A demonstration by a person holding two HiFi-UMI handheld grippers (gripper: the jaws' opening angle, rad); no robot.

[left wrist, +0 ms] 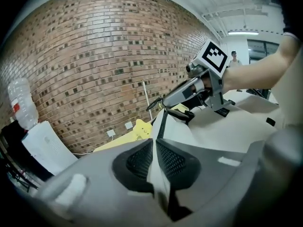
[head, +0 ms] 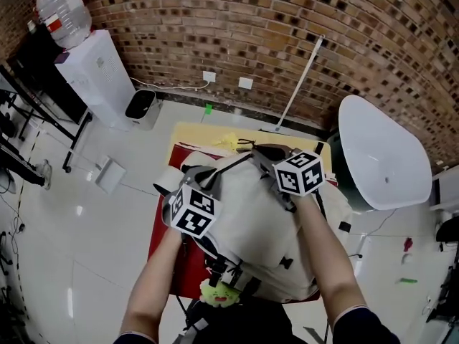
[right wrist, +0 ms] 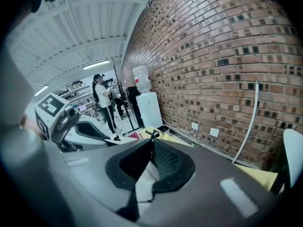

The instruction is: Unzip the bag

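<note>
A pale grey backpack [head: 262,224] lies on the table in front of me in the head view. My left gripper [head: 206,183] is at the bag's upper left. In its own view the left gripper [left wrist: 155,145] is shut on a fold of the bag's pale fabric [left wrist: 158,178]. My right gripper [head: 267,156] is at the top of the bag by a black strap. The right gripper [right wrist: 152,144] is pinched on pale bag fabric [right wrist: 144,178] too, with a small black loop [right wrist: 152,135] at its tips. The zip itself does not show clearly.
The bag rests on a red mat [head: 166,228] over a yellow table [head: 204,133]. A yellow-green plush charm [head: 219,291] hangs at its near end. A white water dispenser [head: 93,74] stands far left and a white rounded chair [head: 384,153] to the right. A person [right wrist: 101,100] stands far off.
</note>
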